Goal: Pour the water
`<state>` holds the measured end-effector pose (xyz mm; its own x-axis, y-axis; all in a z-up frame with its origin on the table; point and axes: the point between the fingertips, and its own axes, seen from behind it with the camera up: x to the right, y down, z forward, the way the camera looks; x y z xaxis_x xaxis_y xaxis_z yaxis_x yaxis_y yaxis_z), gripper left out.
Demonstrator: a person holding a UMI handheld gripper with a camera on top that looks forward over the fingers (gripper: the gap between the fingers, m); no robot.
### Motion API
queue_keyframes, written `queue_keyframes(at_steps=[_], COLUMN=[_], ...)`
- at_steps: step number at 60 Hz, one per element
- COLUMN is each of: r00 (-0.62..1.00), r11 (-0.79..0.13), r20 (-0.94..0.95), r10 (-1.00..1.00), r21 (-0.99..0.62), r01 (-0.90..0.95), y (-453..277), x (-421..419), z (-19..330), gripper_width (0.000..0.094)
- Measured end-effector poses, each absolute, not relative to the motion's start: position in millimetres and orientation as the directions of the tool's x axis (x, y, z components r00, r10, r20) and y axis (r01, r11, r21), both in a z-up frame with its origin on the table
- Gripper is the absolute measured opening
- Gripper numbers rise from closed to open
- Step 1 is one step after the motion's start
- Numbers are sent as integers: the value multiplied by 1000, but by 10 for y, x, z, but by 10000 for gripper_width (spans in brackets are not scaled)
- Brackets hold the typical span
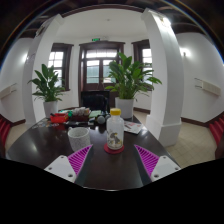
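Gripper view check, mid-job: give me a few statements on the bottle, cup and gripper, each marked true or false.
1. The bottle stands upright on the dark table. True.
2. The gripper is shut on the bottle. False: its fingers are open, and the bottle stands just ahead of them.
3. A white cup stands beside the bottle. True.
4. The bottle has a red cap. False: the cap is yellow.
5. No plants are in the room. False: two potted plants stand beyond the table.
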<state>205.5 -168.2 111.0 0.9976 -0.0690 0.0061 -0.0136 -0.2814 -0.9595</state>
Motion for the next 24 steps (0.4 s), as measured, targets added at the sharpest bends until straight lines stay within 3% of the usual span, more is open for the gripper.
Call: queue_keyframes(at_steps=[11,24], r00=[996,993], r11=[-228,-206], r20=[22,9], r10=[-85,-116], r21=[-974,-978], r01=[2,-15], y=[-1821,-1877], x=[2063,2094], z=[1382,1475], gripper_width=[803,801])
